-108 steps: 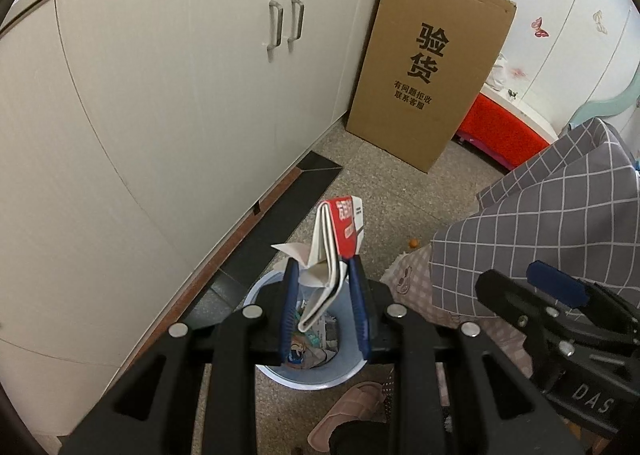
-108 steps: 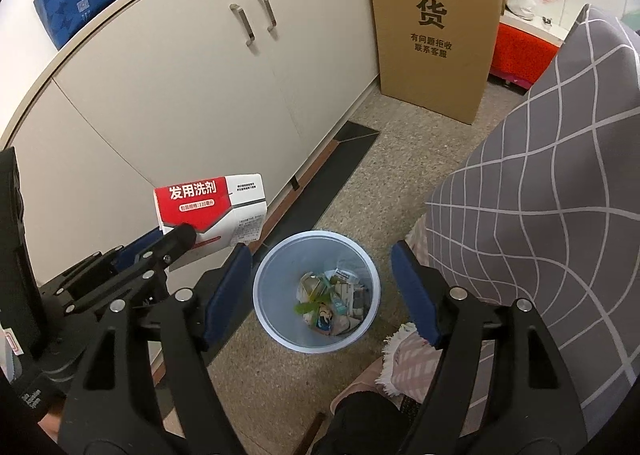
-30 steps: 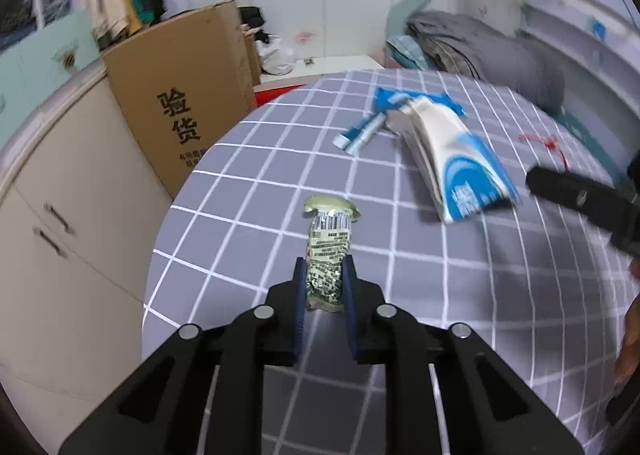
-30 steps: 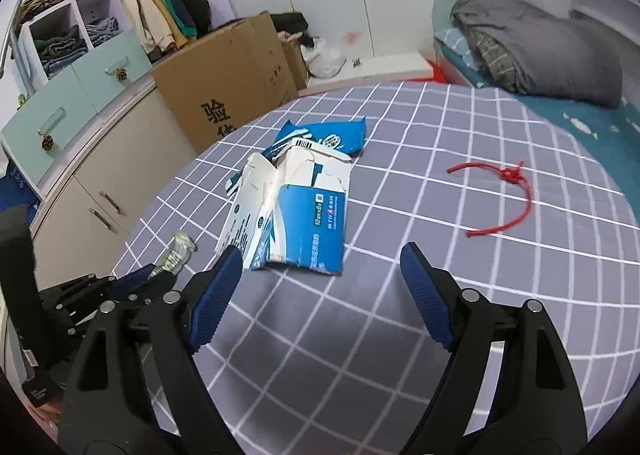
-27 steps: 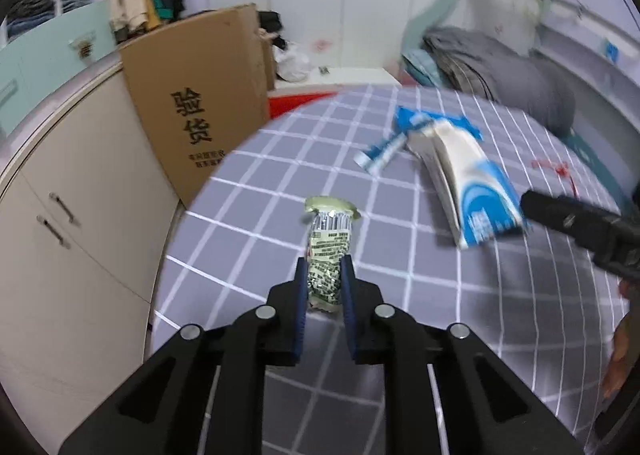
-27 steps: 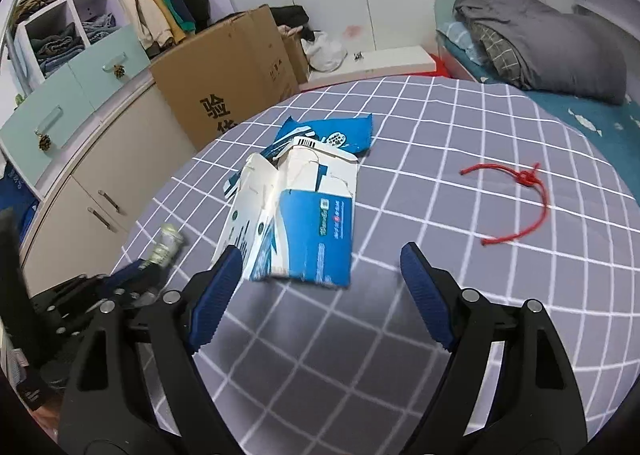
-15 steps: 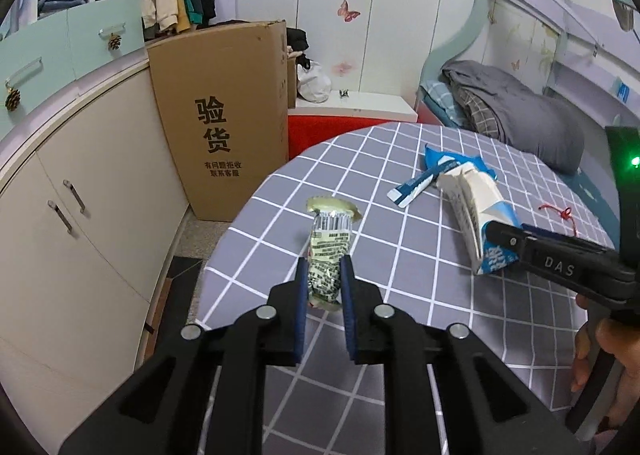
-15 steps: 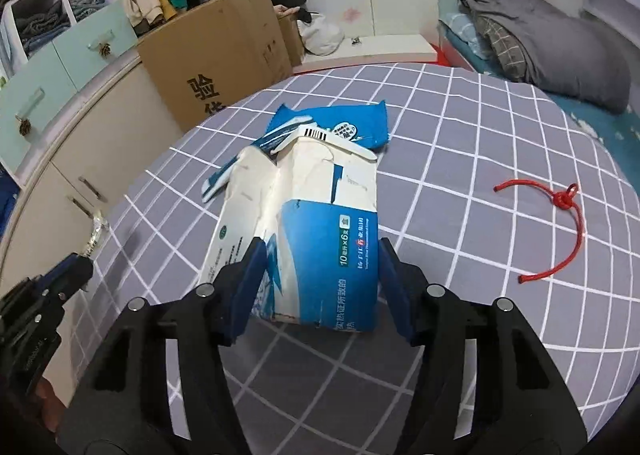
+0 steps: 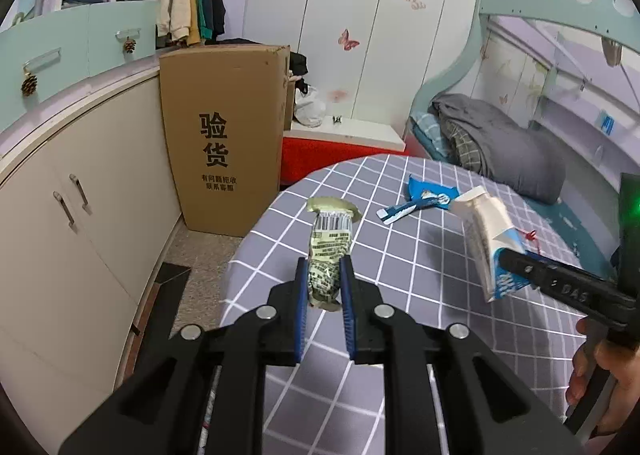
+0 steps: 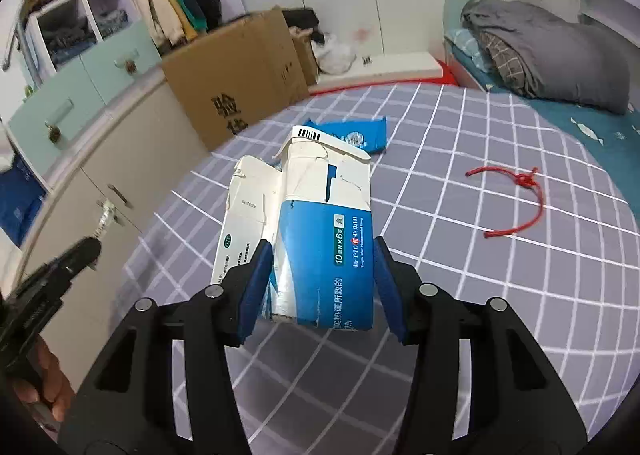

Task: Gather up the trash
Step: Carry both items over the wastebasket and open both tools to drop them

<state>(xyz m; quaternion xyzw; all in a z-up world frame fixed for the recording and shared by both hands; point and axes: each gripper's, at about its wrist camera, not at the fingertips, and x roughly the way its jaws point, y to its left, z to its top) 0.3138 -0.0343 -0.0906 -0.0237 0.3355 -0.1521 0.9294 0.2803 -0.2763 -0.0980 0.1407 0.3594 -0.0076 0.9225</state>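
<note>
My left gripper (image 9: 324,287) is shut on a crumpled green-and-white snack wrapper (image 9: 330,243) and holds it up above the left edge of the grey checked table (image 9: 400,255). My right gripper (image 10: 322,271) is shut on a torn blue-and-white carton (image 10: 324,223), lifted off the table; the carton also shows in the left wrist view (image 9: 490,239). A blue plastic wrapper (image 10: 352,137) lies flat on the table behind the carton. A red string (image 10: 516,199) lies to the right.
A tall cardboard box (image 9: 224,139) stands on the floor against the cream cabinets (image 9: 80,215) left of the table. A bed with a grey blanket (image 9: 500,151) is at the far right. Clothes hang above the cabinets.
My right gripper has closed on the blue-and-white carton and lifted it. My left gripper has risen and drawn back to the table's left edge with the wrapper. Earlier it held a red-and-white box over the bin.
</note>
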